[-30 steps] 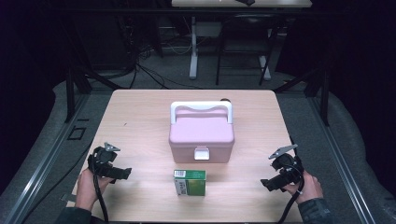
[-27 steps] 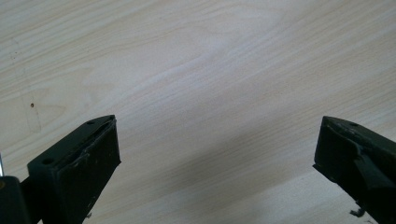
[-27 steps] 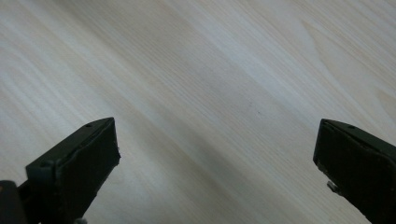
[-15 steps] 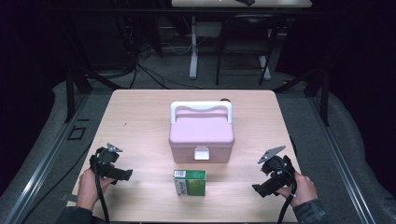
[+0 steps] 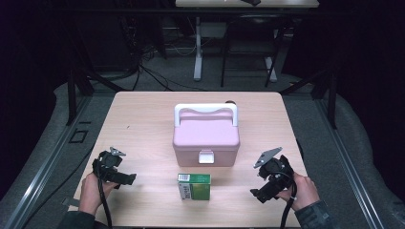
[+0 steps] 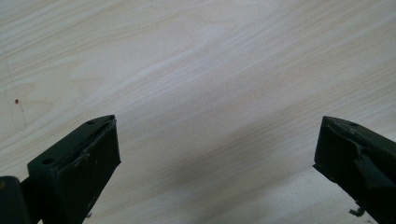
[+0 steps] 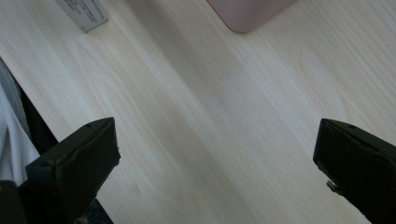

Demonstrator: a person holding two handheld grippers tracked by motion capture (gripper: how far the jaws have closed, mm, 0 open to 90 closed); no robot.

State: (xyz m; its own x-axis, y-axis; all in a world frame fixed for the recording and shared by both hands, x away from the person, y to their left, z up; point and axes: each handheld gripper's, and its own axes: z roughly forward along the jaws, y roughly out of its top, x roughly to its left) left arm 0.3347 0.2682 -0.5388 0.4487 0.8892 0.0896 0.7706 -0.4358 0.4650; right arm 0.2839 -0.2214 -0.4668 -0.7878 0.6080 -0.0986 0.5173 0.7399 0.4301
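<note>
Spread fingers [image 7: 84, 163], table [image 7: 196, 121], perhaps box corner [image 7: 247, 11]

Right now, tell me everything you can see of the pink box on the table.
The pink box looks like smooth plastic with rounded corners. Its lid is shut, with a pale latch tab at the middle of the front, facing the person. A white handle stands upright over the back of the lid. The box sits flat near the middle of the wooden table, behind and apart from the green carton. Neither gripper touches it.
</note>
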